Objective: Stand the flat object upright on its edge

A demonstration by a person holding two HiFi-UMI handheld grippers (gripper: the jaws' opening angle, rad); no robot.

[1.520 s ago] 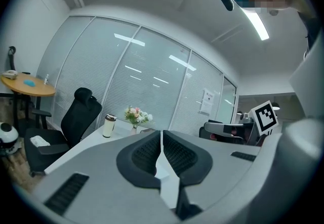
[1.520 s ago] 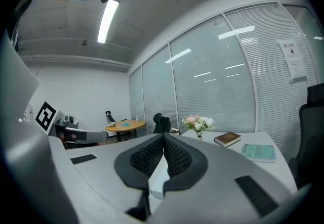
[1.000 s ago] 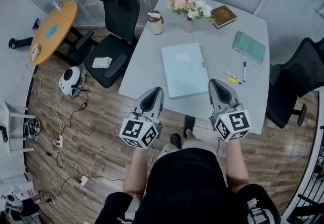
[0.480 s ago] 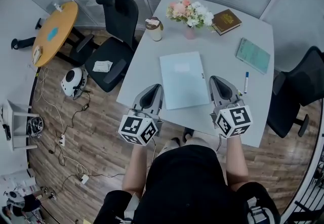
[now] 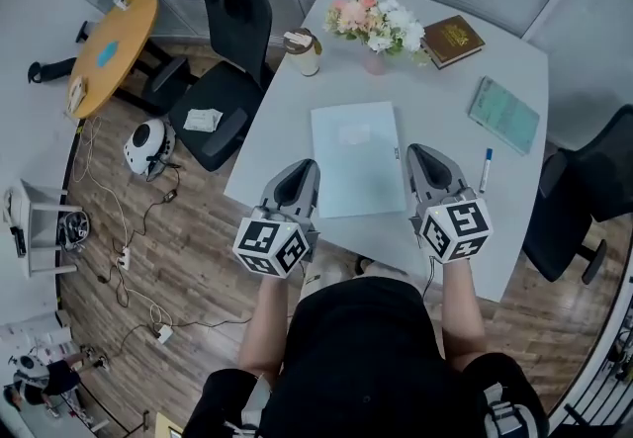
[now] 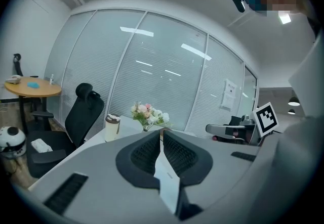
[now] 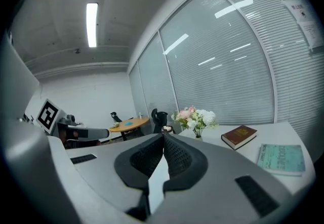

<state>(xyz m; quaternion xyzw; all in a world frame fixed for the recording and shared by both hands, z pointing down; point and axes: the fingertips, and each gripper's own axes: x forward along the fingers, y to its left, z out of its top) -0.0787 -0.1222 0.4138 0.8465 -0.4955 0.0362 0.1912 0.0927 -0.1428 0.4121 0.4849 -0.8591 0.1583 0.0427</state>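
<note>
In the head view the task is not yet getting under way: the flat object, which looks like a closed pale-blue laptop [image 5: 356, 154], is lying on its broad face near the front edge of the white surface [image 5: 287, 115], with no edge lifted. The left tongs [image 5: 302, 169] are hovering just beside its left side and the right tongs [image 5: 422, 153] just beside its right side, so they are flanking it; whether either is touching it is not clear. Everything is therefore remaining to do: getting hold of an edge, tipping the slab up and balancing it. The laptop is looking thin, smooth and rectangular, with a paler patch at the middle of its lid, and it is sitting well apart from the teal notebook [image 5: 504, 115] and the brown book [image 5: 453, 36]. In the left gripper view the tongs are pressing shut, ribbed pads meeting with nothing between them, and are aiming across the surface towards a lidded cup [image 6: 112, 127] and a vase of flowers [image 6: 148, 114]; the laptop itself is hiding below the tongs' body. In the right gripper view these tongs are likewise closing tip to tip on nothing, and again the laptop is not showing.
</note>
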